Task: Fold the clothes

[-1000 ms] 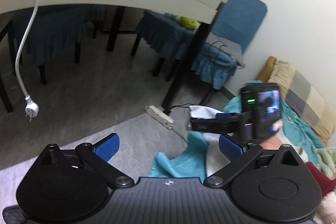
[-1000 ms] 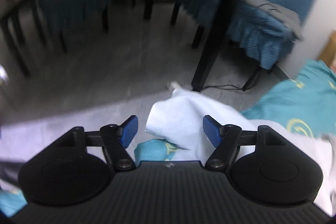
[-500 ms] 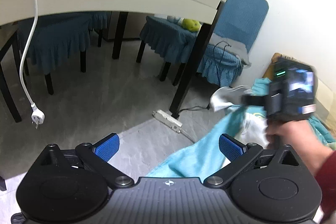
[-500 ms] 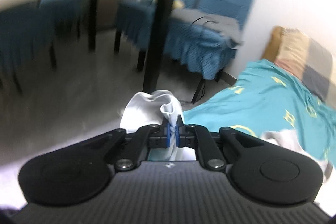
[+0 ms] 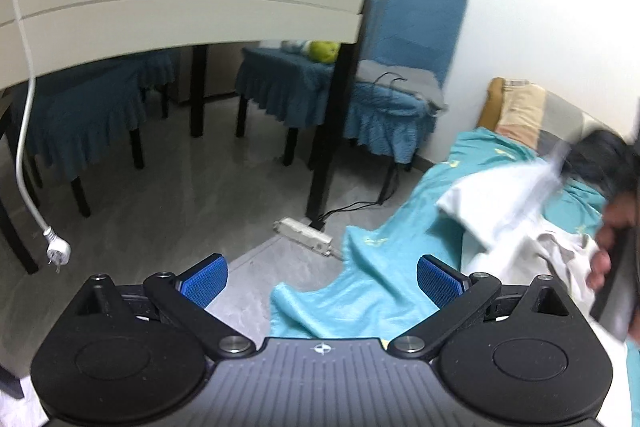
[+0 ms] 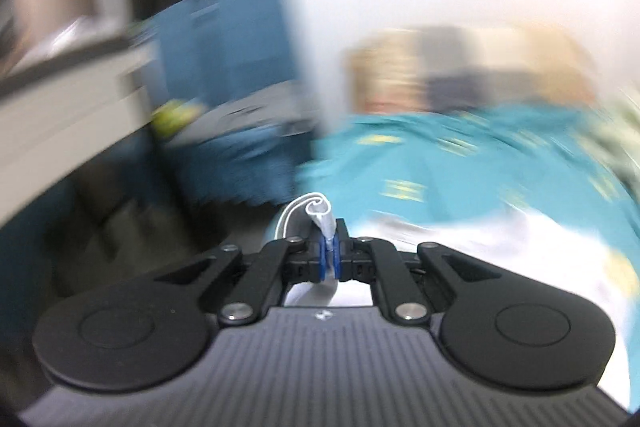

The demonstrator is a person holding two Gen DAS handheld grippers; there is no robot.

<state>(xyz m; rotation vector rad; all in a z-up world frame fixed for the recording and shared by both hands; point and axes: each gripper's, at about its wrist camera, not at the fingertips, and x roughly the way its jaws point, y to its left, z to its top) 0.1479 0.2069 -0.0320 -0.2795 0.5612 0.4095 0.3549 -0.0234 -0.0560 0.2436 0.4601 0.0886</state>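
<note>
A soft white garment [image 5: 504, 203] lies crumpled on a teal sheet [image 5: 384, 275] printed with small yellow marks; its long axis runs diagonally up toward the sheet's far right. The right gripper [image 6: 329, 253] pinches a rolled edge of this cloth [image 6: 320, 213] between its closed blue pads. The left gripper [image 5: 322, 277] hangs wide open and empty, above the sheet's near edge. Left of the sheet, a white power strip [image 5: 303, 231] rests on the smooth grey floor [image 5: 180, 211].

White garment [image 5: 500, 203], teal yellow-motif sheet [image 5: 384, 267], blue-padded black tongs [image 5: 322, 277], blue chair covers [image 5: 416, 23]
</note>
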